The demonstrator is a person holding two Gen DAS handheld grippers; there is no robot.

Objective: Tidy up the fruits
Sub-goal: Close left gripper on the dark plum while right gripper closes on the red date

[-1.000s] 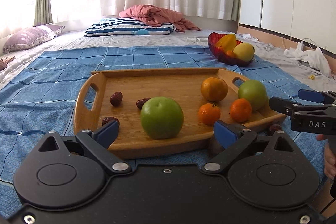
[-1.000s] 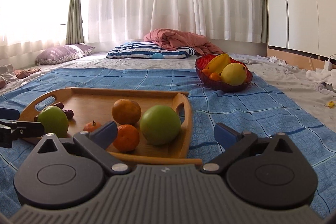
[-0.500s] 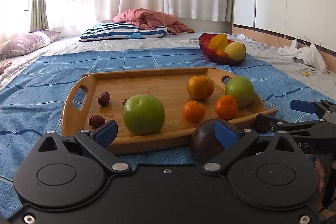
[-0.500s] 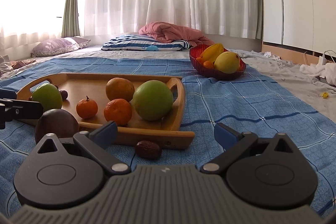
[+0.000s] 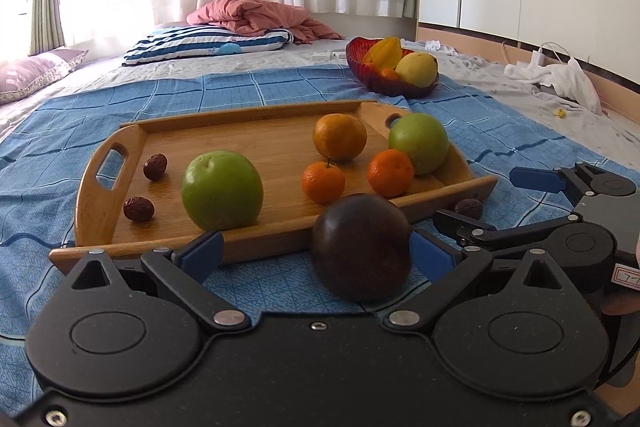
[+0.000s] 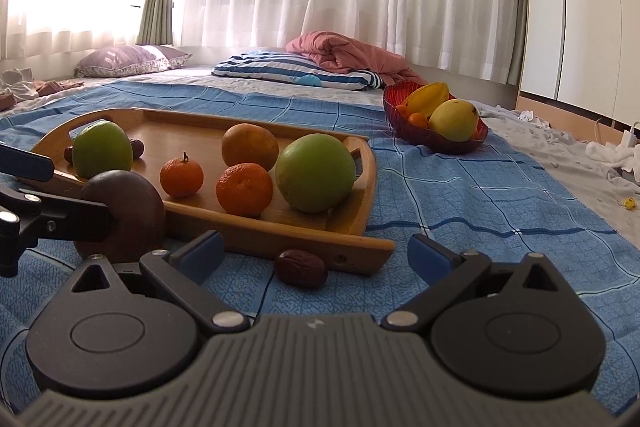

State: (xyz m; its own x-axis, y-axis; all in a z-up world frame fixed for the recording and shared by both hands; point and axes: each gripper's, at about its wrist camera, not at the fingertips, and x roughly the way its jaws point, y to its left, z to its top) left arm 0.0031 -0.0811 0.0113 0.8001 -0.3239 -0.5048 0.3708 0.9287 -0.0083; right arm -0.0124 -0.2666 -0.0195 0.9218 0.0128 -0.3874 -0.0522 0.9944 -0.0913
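A wooden tray [image 5: 100,203] on the blue blanket holds two green apples [image 5: 222,191], an orange [image 5: 339,137], two mandarins [image 5: 323,182] and two dates [image 5: 155,167]. A dark purple round fruit [image 5: 362,247] lies on the blanket before the tray, between the fingers of my open left gripper [image 5: 316,255], close to the right pad. My right gripper [image 6: 316,253] is open and empty, with a loose date [image 6: 300,267] on the blanket between its fingers. The dark fruit [image 6: 132,215] shows left in the right wrist view.
A red bowl [image 5: 384,85] with a yellow fruit and a starfruit stands beyond the tray at the right. A striped pillow [image 5: 208,45] and a pink quilt [image 5: 256,17] lie at the back. White clothes [image 5: 560,79] lie at the right by the cupboards.
Both grippers have pulled back and dropped toward the blanket. The dark fruit has come into view between the left fingers, the loose date between the right fingers.
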